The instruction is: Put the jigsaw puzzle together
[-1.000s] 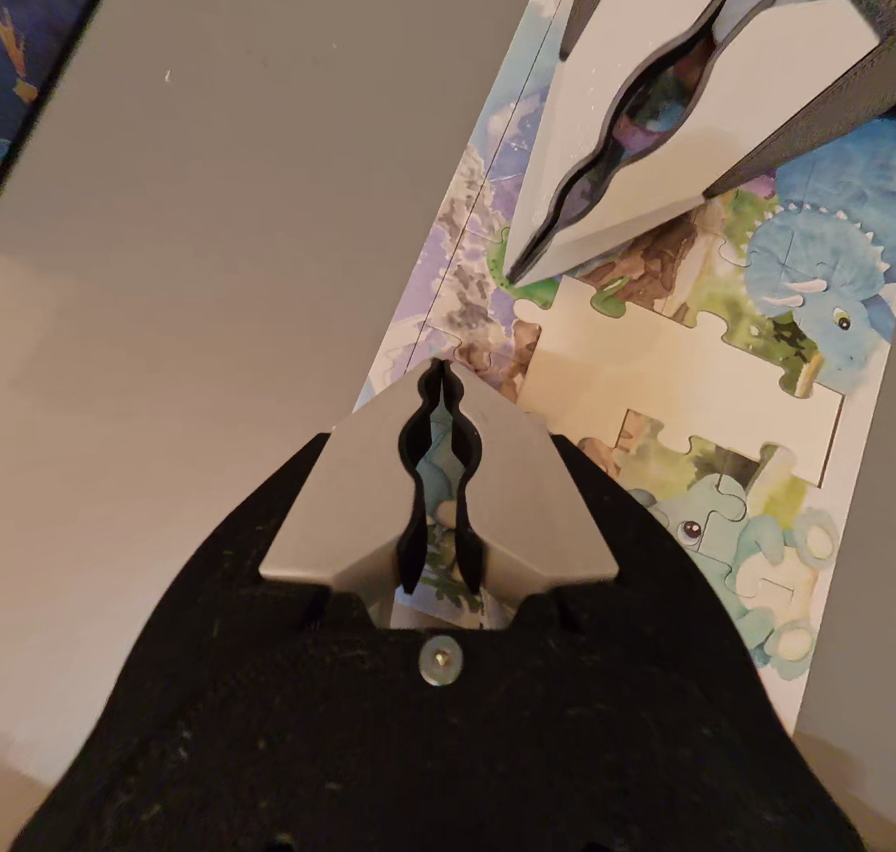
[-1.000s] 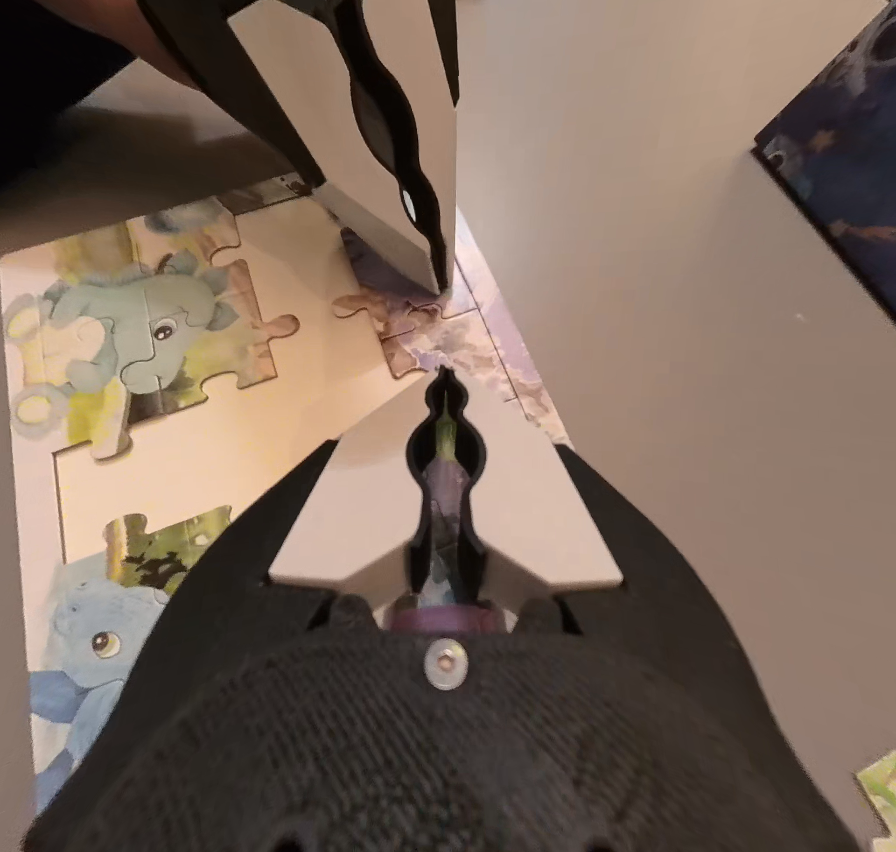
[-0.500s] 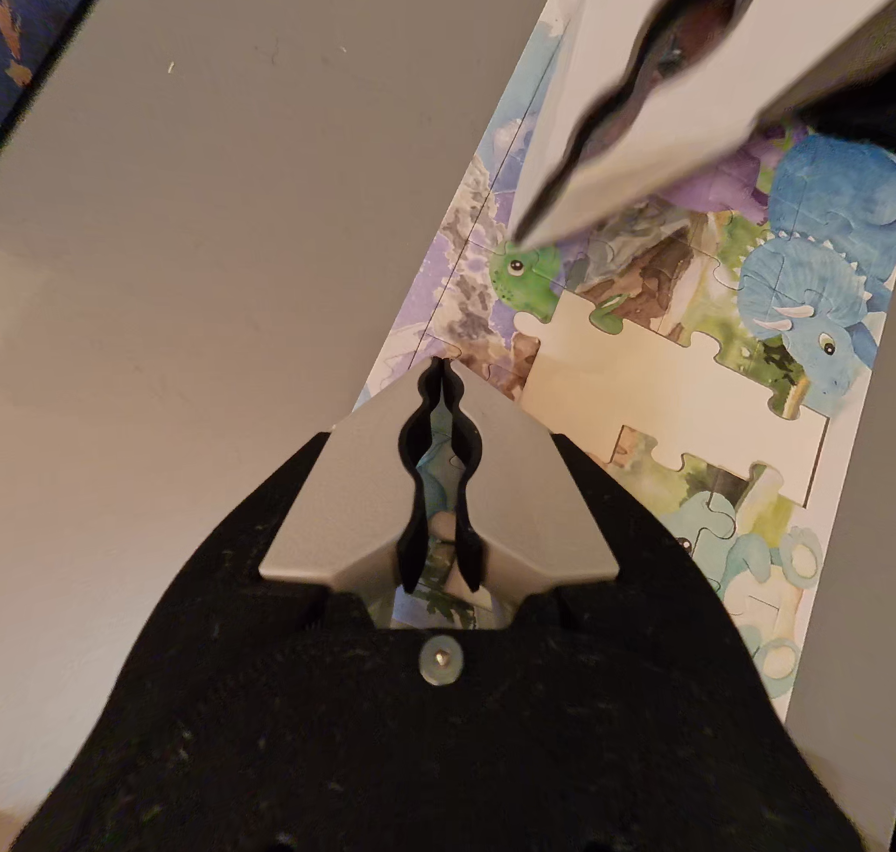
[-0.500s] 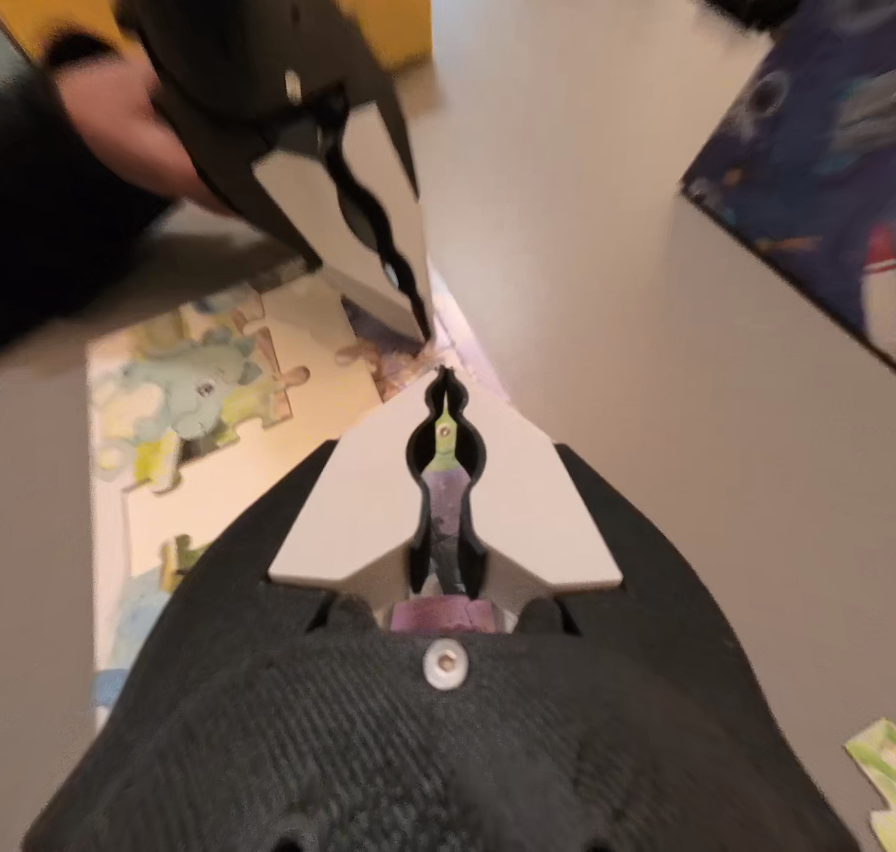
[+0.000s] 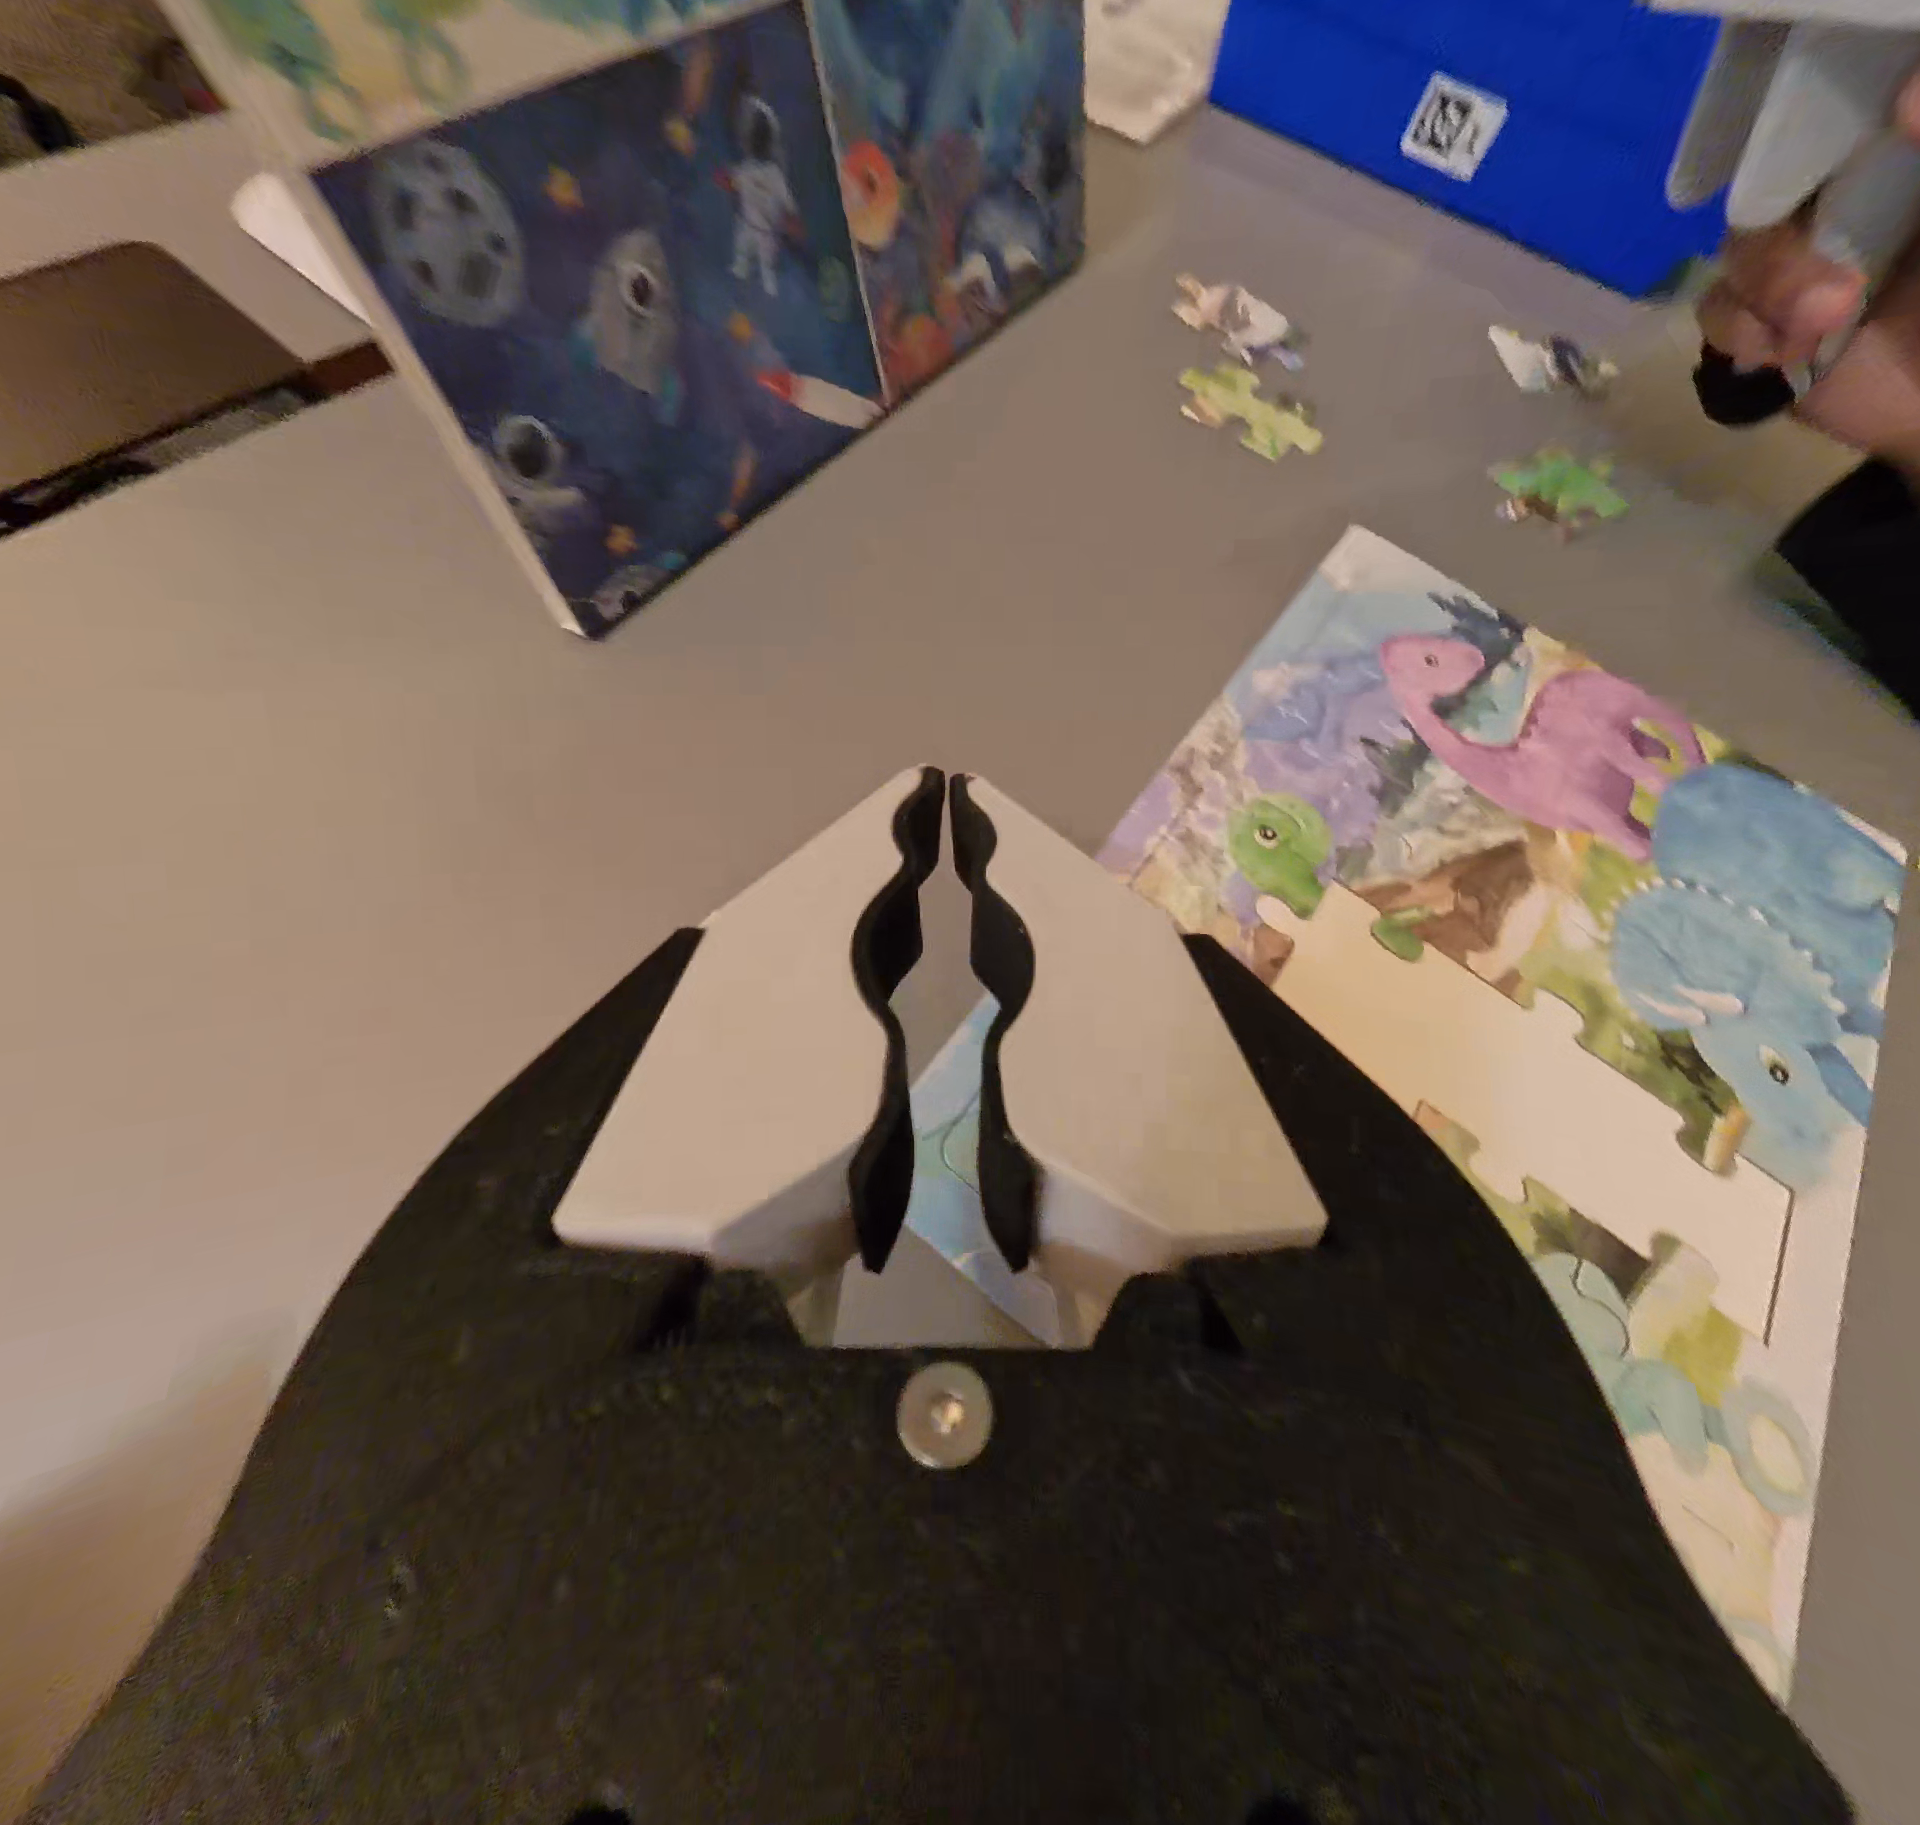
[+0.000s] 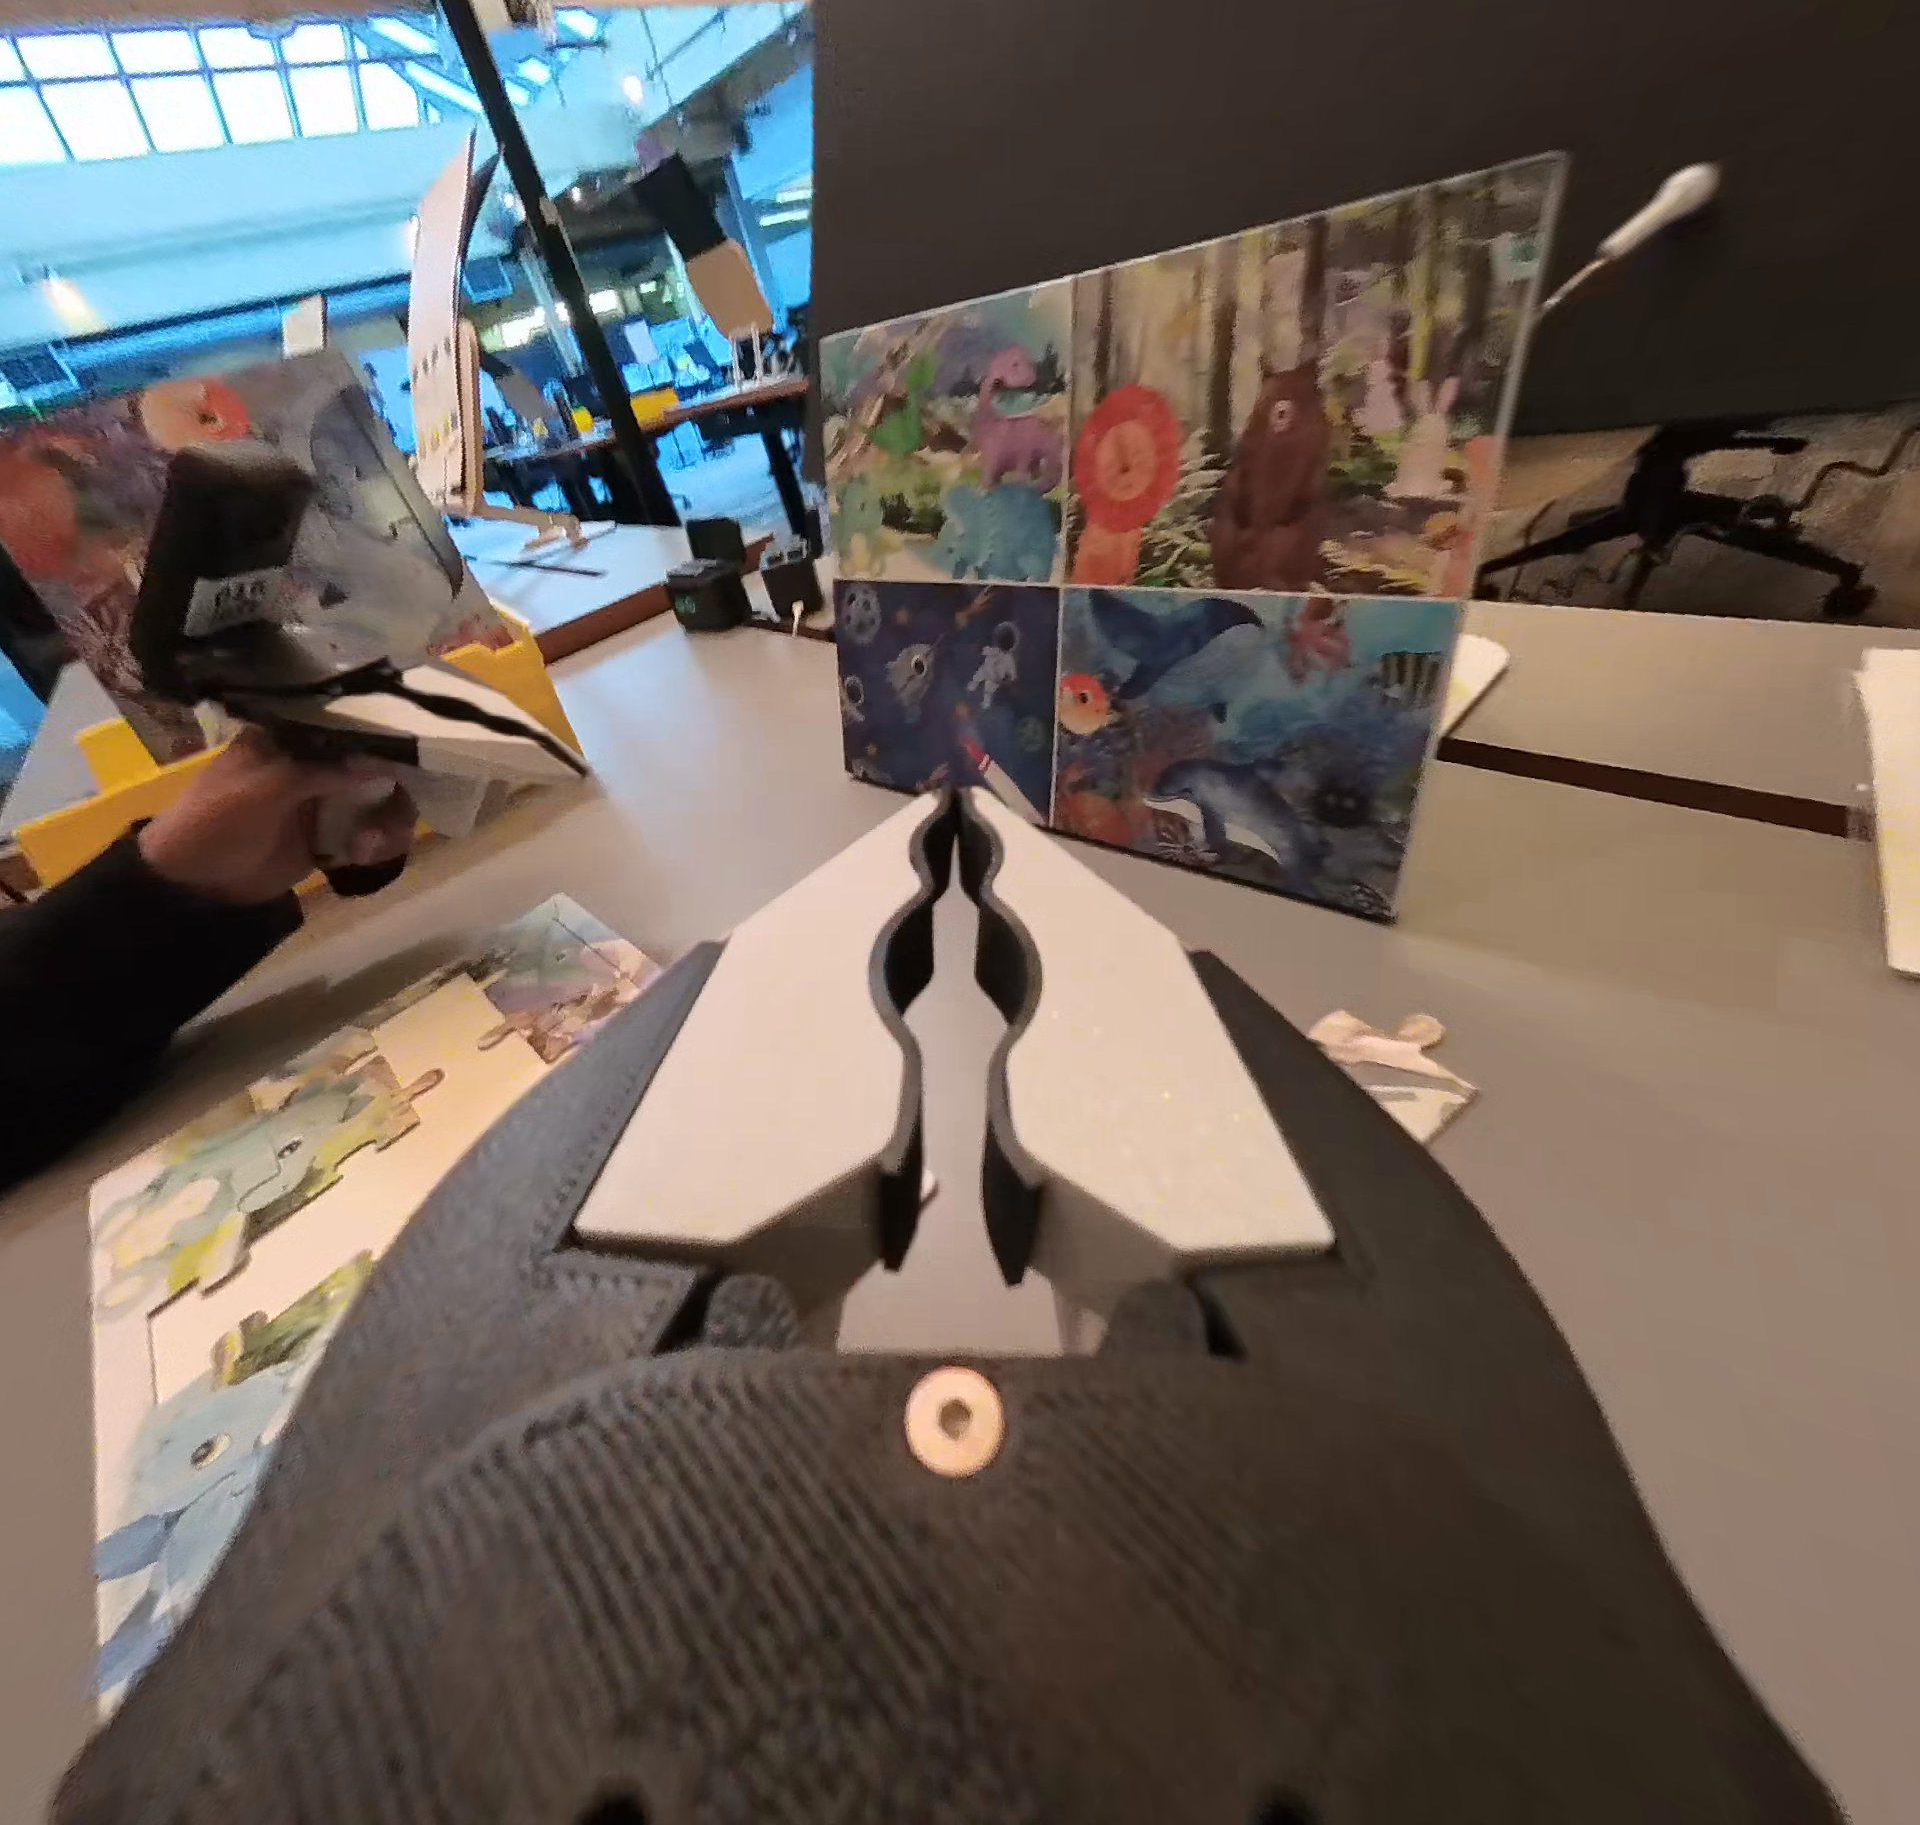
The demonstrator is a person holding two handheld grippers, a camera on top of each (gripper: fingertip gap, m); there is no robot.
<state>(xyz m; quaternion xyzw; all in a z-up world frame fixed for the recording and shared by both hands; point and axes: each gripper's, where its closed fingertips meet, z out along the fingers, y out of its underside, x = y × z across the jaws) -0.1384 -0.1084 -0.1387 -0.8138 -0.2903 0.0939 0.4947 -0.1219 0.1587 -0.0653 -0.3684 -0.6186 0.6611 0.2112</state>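
Both grippers have lifted clear of the puzzle board (image 5: 1756,1245)
Left gripper (image 5: 943,788) and right gripper (image 6: 954,805) nearly closed, empty; gaps remain, loose pieces (image 5: 1252,409) wait

Left wrist feed is dim and warm-toned. I get motion blur across the far field: picture board (image 5: 665,321), blue box (image 5: 1455,82) and loose pieces (image 5: 1247,409) are soft, while the near gripper (image 5: 945,788) stays sharp. Right wrist feed has bright blue-white windows (image 6: 208,102) top left, blown out, and a dark wall (image 6: 1351,61) behind. Fisheye bends the edges on both. Soft shadows on the table (image 6: 1662,1152).
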